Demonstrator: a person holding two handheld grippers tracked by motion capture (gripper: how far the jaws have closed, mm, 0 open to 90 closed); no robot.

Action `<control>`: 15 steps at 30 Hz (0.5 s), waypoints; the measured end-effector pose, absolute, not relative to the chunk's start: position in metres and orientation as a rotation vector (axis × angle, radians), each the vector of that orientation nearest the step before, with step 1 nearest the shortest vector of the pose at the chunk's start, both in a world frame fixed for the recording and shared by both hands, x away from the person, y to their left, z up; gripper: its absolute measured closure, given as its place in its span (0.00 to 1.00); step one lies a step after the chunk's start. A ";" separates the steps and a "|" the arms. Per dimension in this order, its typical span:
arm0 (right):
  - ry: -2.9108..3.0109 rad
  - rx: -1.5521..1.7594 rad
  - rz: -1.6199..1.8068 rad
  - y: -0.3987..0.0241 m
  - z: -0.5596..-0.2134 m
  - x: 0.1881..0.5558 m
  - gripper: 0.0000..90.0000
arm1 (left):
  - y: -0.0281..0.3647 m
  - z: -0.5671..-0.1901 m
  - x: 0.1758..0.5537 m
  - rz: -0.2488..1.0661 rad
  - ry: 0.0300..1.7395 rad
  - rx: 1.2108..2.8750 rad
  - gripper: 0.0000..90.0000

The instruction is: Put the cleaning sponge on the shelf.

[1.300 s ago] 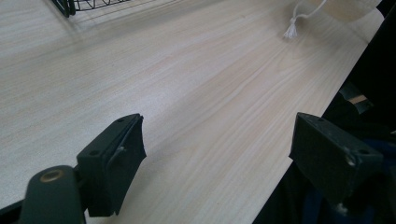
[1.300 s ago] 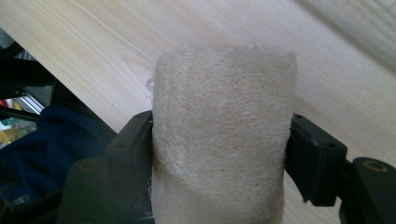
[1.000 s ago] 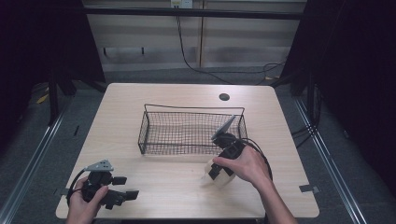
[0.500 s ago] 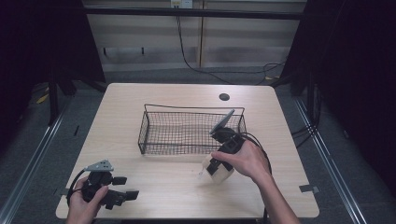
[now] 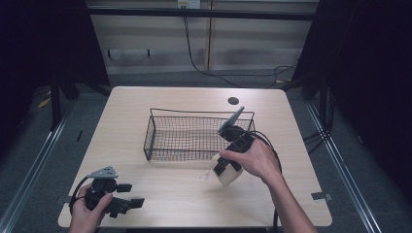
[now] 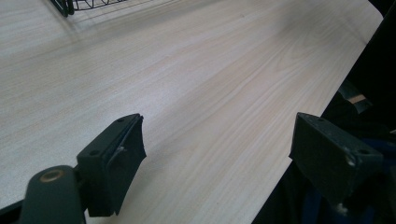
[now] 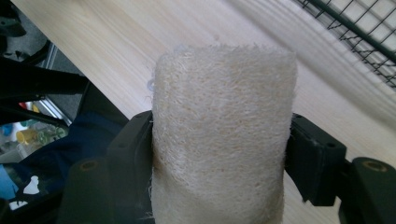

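Observation:
A pale, fibrous loofah sponge (image 7: 224,135) is pinched between the black jaws of my right gripper (image 7: 219,154), which is shut on it. In the high view that gripper (image 5: 222,171) holds the loofah sponge (image 5: 226,175) just above the table, in front of the right end of the black wire basket (image 5: 194,133). My left gripper (image 5: 127,195) rests near the table's front left corner, held in a hand. Its jaws stand wide apart in the left gripper view (image 6: 219,154), with bare wood between them.
The light wooden table (image 5: 165,184) has a round cable hole (image 5: 233,101) at the back. The wire basket's corner (image 6: 70,5) shows at the top of the left gripper view. Black cables trail from both grippers. Dark floor and metal rails surround the table.
My right gripper has lifted the loofah sponge slightly off the table and drifted a little left. The left gripper has stayed where it was.

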State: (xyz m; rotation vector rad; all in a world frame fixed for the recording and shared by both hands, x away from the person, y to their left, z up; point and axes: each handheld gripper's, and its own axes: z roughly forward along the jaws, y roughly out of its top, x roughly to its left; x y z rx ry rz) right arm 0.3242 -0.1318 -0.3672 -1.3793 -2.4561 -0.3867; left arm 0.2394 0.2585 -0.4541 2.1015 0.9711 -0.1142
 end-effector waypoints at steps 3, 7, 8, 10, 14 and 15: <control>-2.455 -1.380 -0.402 -0.133 -0.364 0.326 0.35 | 0.258 -0.454 0.240 -0.113 0.974 2.104 0.19; -2.468 -1.379 -0.405 -0.131 -0.360 0.330 0.35 | 0.258 -0.454 0.239 -0.114 0.973 2.103 0.19; -2.479 -1.371 -0.393 -0.128 -0.359 0.332 0.35 | 0.259 -0.454 0.240 -0.115 0.972 2.102 0.19; -2.476 -1.365 -0.408 -0.126 -0.358 0.334 0.35 | 0.259 -0.454 0.240 -0.114 0.968 2.106 0.19; -2.471 -1.359 -0.409 -0.125 -0.356 0.337 0.35 | 0.259 -0.454 0.240 -0.115 0.968 2.105 0.19; -2.472 -1.371 -0.406 -0.124 -0.356 0.339 0.35 | 0.259 -0.454 0.240 -0.114 0.969 2.105 0.19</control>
